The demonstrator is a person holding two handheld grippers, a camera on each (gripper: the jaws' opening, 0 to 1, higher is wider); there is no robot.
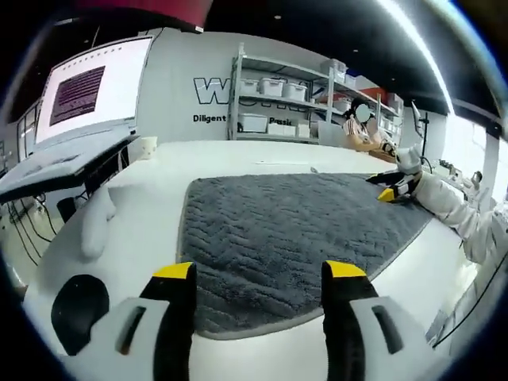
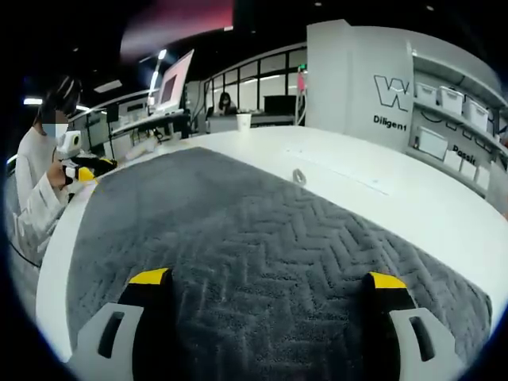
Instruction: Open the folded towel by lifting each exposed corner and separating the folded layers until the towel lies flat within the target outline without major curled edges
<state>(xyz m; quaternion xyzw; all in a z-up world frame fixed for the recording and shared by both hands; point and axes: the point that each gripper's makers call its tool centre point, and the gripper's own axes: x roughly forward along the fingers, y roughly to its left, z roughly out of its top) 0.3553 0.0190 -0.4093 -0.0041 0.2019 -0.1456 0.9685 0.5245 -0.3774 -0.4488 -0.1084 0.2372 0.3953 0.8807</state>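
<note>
Left gripper view shows a white bench (image 1: 238, 155) carrying a grey towel (image 1: 294, 230) spread flat across it, one rounded corner lying just beyond the left hand-held gripper (image 1: 259, 274), whose yellow-tipped jaws stand spread and hold nothing. At the towel's far right edge sits the right hand-held gripper (image 1: 390, 190), held by a white sleeve (image 1: 456, 208). Right gripper view has its own jaws spread wide above the towel.
</note>
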